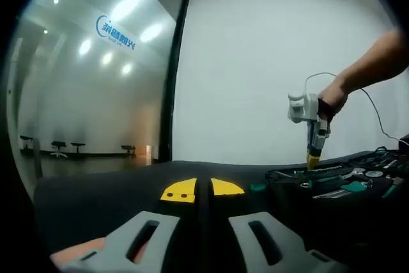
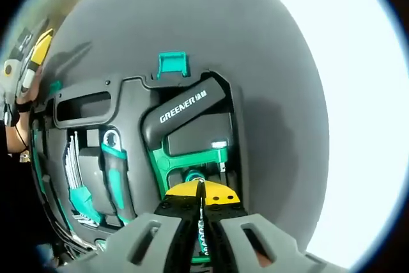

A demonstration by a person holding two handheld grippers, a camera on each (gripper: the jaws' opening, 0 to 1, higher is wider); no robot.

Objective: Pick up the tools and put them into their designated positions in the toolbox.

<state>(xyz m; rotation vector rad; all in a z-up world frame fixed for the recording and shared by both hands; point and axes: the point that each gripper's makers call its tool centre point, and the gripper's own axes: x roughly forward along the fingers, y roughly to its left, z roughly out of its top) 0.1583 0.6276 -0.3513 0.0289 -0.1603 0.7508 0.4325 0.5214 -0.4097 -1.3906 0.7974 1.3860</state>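
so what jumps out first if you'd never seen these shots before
In the right gripper view, the open black toolbox with green-handled tools, the hammer lying across its middle. The right gripper hangs over it, jaws together. In the left gripper view, the left gripper points at a glass wall.

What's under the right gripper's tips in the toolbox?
The right gripper sits shut over the toolbox, above a green-framed tool with a black GREENER handle. The fingers hide the slot directly beneath.
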